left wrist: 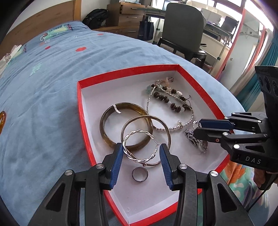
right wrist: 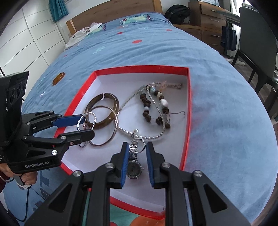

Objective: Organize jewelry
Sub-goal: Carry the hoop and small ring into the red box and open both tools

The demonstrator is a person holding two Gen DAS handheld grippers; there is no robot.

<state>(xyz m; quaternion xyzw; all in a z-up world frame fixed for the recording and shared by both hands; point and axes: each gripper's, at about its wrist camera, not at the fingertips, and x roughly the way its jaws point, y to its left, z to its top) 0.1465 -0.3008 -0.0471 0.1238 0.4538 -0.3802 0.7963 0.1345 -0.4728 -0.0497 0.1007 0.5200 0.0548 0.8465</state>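
Note:
A red box (left wrist: 79, 97) (right wrist: 189, 104) with a white inside lies on the blue bed. My left gripper (left wrist: 140, 147) (right wrist: 87, 126) hangs low over its near corner, shut across a twisted silver hoop (left wrist: 137, 133) (right wrist: 90, 113). My right gripper (right wrist: 137, 147) (left wrist: 197, 126) is shut on a small thin silver hoop (right wrist: 137, 138) just above a silver watch (right wrist: 134, 168) (left wrist: 202, 145). Inside the box lie a brown bangle (left wrist: 104, 128), a thin metal bangle (left wrist: 166, 128), a dark ring (left wrist: 139, 175), a pearl necklace (right wrist: 128, 133) and a wooden bead bracelet (right wrist: 146, 104).
An amber bangle (right wrist: 58, 78) lies on the bedspread left of the box. White clothing (right wrist: 81, 33) sits by the wooden headboard. Past the bed stand a dark chair (left wrist: 184, 31), wooden drawers (left wrist: 128, 15) and a black backpack (right wrist: 177, 13).

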